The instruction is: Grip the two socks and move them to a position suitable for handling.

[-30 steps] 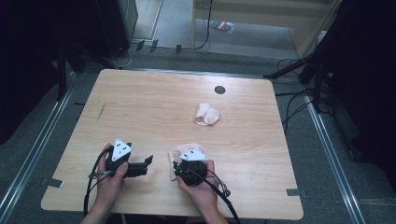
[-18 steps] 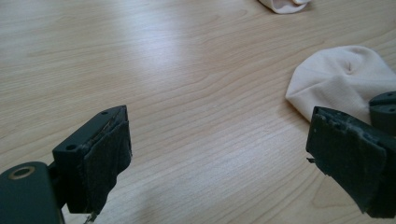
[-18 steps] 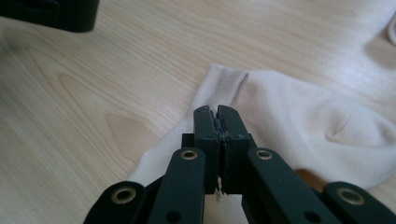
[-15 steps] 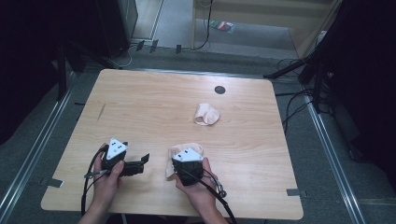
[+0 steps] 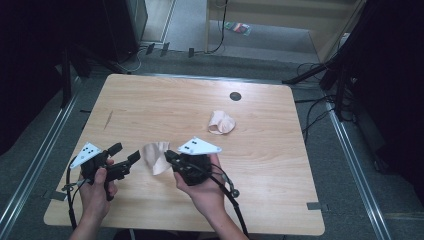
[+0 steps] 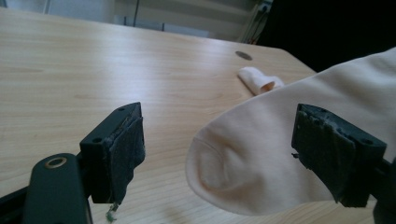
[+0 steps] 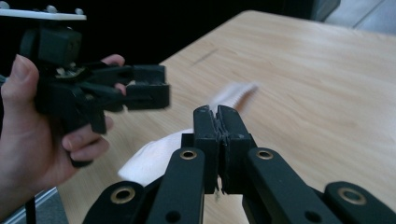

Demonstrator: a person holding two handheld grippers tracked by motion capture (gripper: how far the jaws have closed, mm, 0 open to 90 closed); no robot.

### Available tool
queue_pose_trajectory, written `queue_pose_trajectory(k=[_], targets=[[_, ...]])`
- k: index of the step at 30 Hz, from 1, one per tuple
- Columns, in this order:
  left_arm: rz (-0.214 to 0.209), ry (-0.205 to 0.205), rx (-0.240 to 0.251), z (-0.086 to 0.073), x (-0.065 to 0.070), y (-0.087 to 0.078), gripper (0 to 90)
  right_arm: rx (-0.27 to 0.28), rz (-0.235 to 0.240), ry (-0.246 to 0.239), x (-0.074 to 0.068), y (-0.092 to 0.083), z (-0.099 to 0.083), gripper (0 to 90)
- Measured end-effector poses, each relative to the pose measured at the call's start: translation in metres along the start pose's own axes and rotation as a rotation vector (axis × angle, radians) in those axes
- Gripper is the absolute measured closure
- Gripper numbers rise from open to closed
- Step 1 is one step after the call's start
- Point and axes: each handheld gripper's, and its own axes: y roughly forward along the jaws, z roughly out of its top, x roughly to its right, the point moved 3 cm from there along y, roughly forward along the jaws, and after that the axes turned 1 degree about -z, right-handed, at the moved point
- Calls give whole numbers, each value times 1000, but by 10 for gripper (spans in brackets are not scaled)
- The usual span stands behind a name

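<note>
Pale peach sock [image 6: 261,158] between the left claw's [image 6: 219,158] jaws: soft knit cloth, matt, smooth. Matt black plastic on both claws, worn frayed padding on the left fingertips [image 6: 128,154], brass-coloured rivets on the right claw [image 7: 222,154]. Beneath them, light wood-grain table [image 5: 165,100], smooth with a soft sheen. Farther out, second sock [image 5: 221,122], same matt cloth, crumpled.

Right hand-held gripper [image 5: 169,156] holds a sock [image 5: 155,157] beside the left hand-held gripper [image 5: 125,154]

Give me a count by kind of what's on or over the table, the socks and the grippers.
Socks: 2, one held up, one crumpled on the table
Grippers: 2, left, right
Total: 4
</note>
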Motion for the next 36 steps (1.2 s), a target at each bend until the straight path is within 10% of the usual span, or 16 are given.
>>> queue_pose_trajectory(k=[7, 12, 16, 23, 31, 36], targets=[[-5, 16, -183, -21, 7, 29, 266, -198, -79, 153, 85, 8, -84, 861], [21, 78, -238, -31, 19, 48, 433, -120, -252, 155, 124, -11, -103, 636], [44, 71, -241, -28, 19, 56, 516, -113, -307, 176, 123, -21, -100, 635], [-42, 44, -307, -34, 20, 70, 602, -173, -247, 146, 100, -9, -111, 610], [-1, 123, -402, -45, 29, 80, 900, -204, -278, 102, 97, 2, -117, 855], [-16, 147, -413, -46, 31, 73, 900, -210, -289, 97, 101, 0, -115, 887]])
